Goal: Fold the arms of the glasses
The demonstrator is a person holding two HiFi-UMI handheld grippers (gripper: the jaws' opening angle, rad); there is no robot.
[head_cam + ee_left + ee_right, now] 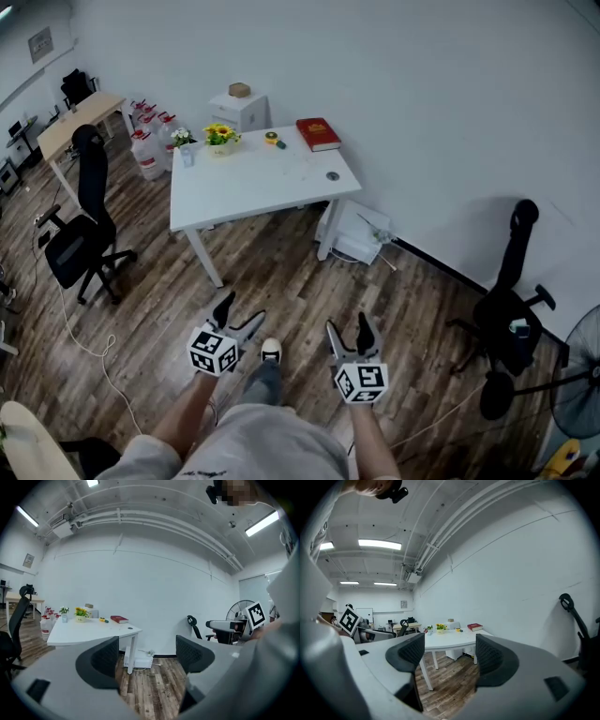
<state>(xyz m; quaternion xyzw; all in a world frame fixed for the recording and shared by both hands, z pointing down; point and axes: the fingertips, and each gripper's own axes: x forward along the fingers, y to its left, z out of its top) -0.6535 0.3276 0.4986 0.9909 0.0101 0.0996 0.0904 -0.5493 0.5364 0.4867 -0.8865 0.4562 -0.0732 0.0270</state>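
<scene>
Jaws, left gripper [147, 656]: spread wide, pads well apart, nothing held. Only wood floor [281, 272] and a table leg show beyond the gap.
Jaws, right gripper [450, 651]: likewise spread wide and empty.
Both grippers are held low in front of the person's knees and point toward the white table [253, 187].
Task's thing: a small dark item [332, 176] lies near the table's right front corner. It is too small to tell whether it is the glasses or how any arms stand. It is well apart from both pairs of jaws and touches neither.
Table, far edge: red book [318, 133], potted yellow flowers [221, 137], small yellow object [273, 140].
Beside table: black office chair [84, 225], cluster of water bottles [150, 141].
</scene>
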